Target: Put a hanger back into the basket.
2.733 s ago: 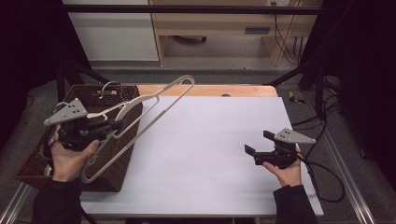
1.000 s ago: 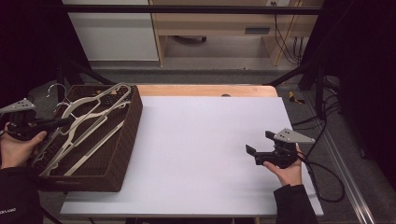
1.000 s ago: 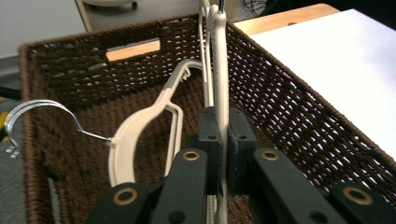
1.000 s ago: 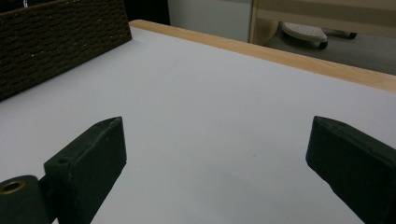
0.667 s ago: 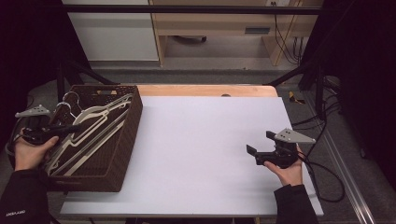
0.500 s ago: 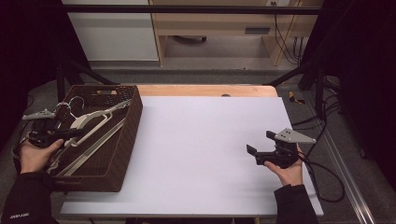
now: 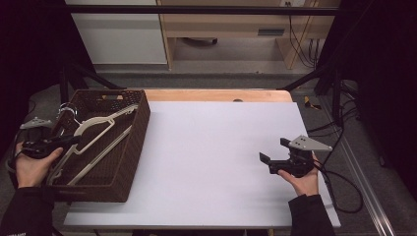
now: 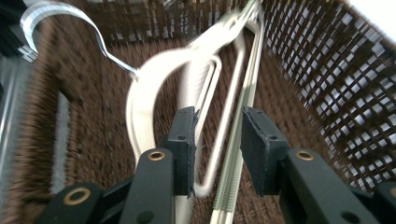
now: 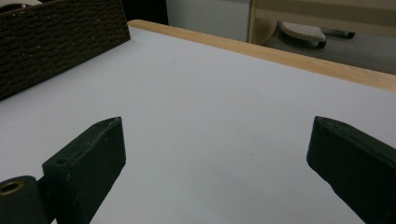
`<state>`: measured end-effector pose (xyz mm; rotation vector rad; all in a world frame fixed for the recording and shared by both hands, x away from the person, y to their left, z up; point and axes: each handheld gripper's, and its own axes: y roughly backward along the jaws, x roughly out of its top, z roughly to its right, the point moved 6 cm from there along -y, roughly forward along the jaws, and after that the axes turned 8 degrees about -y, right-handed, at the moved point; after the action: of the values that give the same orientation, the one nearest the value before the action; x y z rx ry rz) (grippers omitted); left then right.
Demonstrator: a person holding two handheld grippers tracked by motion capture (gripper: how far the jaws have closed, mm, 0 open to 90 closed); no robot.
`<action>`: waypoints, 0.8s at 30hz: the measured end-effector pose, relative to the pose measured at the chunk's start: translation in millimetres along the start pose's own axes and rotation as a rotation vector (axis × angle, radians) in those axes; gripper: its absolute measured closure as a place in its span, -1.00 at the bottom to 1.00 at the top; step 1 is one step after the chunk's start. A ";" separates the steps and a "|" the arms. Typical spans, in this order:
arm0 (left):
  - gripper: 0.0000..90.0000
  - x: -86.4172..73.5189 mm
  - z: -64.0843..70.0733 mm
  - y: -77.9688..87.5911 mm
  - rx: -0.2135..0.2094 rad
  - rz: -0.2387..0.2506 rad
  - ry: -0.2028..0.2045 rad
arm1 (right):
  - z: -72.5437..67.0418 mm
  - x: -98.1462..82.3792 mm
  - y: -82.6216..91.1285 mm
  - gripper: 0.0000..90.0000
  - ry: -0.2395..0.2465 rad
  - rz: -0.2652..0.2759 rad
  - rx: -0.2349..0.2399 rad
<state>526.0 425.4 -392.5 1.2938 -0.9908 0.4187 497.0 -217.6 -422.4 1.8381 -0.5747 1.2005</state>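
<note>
**Hangers lying in the basket**

While the cream hangers (image 7: 96, 135) lie inside the brown woven basket (image 7: 129, 162) at the table's (image 7: 211, 162) left edge, the left hand-held gripper (image 8: 217, 144) has just been opening, its jaws narrowly parted astride a hanger bar. Right hand-held gripper (image 7: 271, 163): wide, empty, over bare table.

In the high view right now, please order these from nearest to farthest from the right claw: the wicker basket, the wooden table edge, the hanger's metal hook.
1. The wooden table edge, at the far side of the table beyond the right claw.
2. The wicker basket, across the white surface on the left.
3. The hanger's metal hook, over the basket's far left corner.
</note>
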 end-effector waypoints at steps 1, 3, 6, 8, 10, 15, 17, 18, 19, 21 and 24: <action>0.35 2.6 2.2 4.6 -0.002 0.026 -0.001 | 0.0 -0.1 -0.1 -0.89 0.000 0.000 0.000; 0.25 6.8 8.0 14.4 -0.008 0.067 -0.008 | 0.0 -0.7 -0.1 -0.89 -0.001 -0.003 -0.001; 0.06 11.9 23.2 25.2 -0.038 0.141 -0.022 | -0.2 -1.0 -0.3 -0.89 -0.002 -0.003 -0.001; -0.08 14.6 34.8 30.4 -0.051 0.184 -0.045 | -0.5 -1.1 -0.3 -0.90 -0.002 -0.001 0.000; -0.20 17.8 46.6 33.7 -0.064 0.227 -0.055 | -1.1 -1.3 0.0 -0.90 -0.002 -0.002 0.003; -0.52 24.9 79.0 35.6 -0.107 0.298 -0.084 | -2.3 -0.5 1.5 -0.91 -0.003 0.011 0.011; -0.65 26.3 92.7 33.5 -0.125 0.302 -0.093 | -2.6 -0.1 2.5 -0.91 -0.002 0.015 0.014; -0.69 26.6 99.6 32.2 -0.137 0.306 -0.096 | -2.6 0.1 3.2 -0.92 0.000 0.017 0.016; -0.73 26.7 106.0 31.0 -0.148 0.311 -0.099 | -3.0 0.2 3.9 -0.92 -0.001 0.018 0.018; -0.76 25.7 117.2 28.0 -0.175 0.321 -0.100 | -3.8 0.4 4.9 -0.92 -0.001 0.023 0.025; -0.80 20.5 128.5 20.1 -0.203 0.315 -0.104 | -3.8 0.2 6.6 -0.93 0.007 0.026 0.029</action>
<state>474.3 306.5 -369.6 0.9865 -1.2983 0.4806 490.2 -218.0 -418.9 1.8552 -0.5817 1.2377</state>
